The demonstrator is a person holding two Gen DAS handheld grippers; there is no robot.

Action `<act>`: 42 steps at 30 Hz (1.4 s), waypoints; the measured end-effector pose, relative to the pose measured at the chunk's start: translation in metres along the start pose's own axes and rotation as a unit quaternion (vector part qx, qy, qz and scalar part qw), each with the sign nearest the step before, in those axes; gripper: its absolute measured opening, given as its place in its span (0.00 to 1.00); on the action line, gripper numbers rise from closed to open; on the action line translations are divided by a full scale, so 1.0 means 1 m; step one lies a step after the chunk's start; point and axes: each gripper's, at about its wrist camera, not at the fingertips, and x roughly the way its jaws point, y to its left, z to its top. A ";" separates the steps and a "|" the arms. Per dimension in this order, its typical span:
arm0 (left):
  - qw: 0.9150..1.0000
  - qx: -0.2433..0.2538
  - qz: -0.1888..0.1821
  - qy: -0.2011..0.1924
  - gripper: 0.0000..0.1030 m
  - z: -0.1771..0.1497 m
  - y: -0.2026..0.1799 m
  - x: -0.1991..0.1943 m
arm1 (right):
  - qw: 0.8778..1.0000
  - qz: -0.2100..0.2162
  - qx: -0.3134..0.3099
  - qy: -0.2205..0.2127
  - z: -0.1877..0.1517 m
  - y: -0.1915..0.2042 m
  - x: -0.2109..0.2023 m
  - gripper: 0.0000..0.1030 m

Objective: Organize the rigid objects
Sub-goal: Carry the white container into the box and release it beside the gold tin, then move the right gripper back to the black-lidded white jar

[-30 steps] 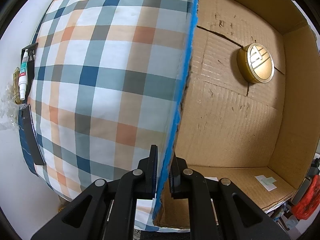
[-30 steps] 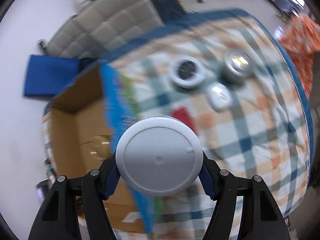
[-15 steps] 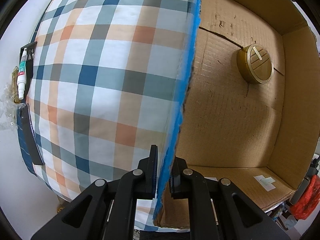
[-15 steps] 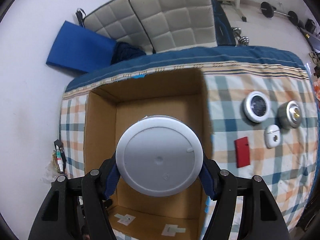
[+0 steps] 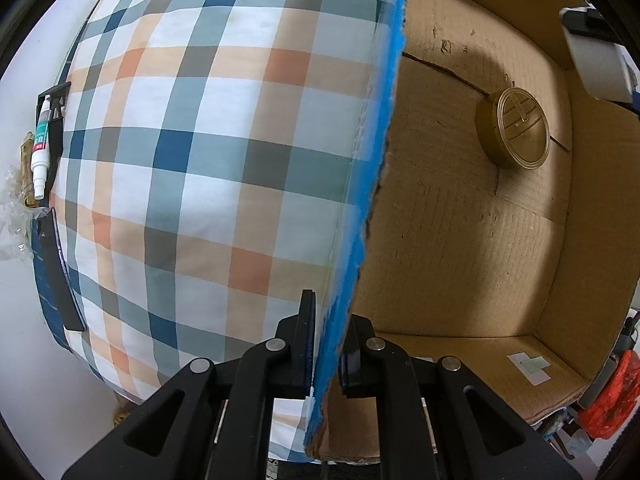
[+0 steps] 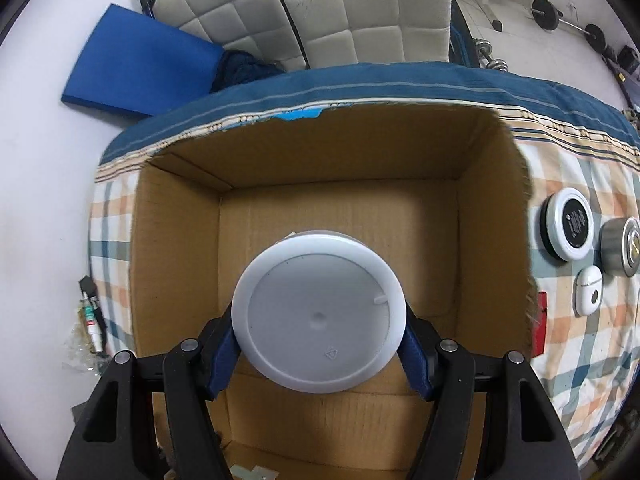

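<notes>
Left claw (image 5: 328, 344) pinches the box wall (image 5: 360, 200); right claw (image 6: 318, 344), poised over the box, grips a white jar (image 6: 318, 314).

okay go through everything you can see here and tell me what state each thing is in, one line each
Left claw: shut on the box wall.
Right claw: shut on the white round container, held over the open box.
Cardboard box: open, upright on the bed.
Gold tin: closed, lying inside the box.
Earbud case: closed, on the checked bedspread.

I'm getting bright, even light, both views sharp. Heavy fisheye bend, dark corners. Soft shadow inside the box (image 5: 460, 240); no glare.
</notes>
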 end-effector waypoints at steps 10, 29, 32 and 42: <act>1.000 -0.001 -0.004 0.002 0.07 0.002 0.003 0.002 | 1.000 -0.011 -0.007 0.015 0.010 0.014 0.033 0.68; 1.000 0.004 0.001 0.000 0.07 0.001 0.001 0.005 | 0.999 -0.006 -0.024 0.041 0.019 0.034 0.055 0.98; 1.000 0.005 0.002 0.000 0.07 0.000 0.000 0.005 | 0.999 -0.017 -0.028 0.039 0.013 0.030 0.045 0.98; 1.000 0.010 0.008 -0.005 0.07 -0.002 -0.003 0.004 | 0.997 -0.066 -0.036 0.022 -0.024 0.023 0.002 0.98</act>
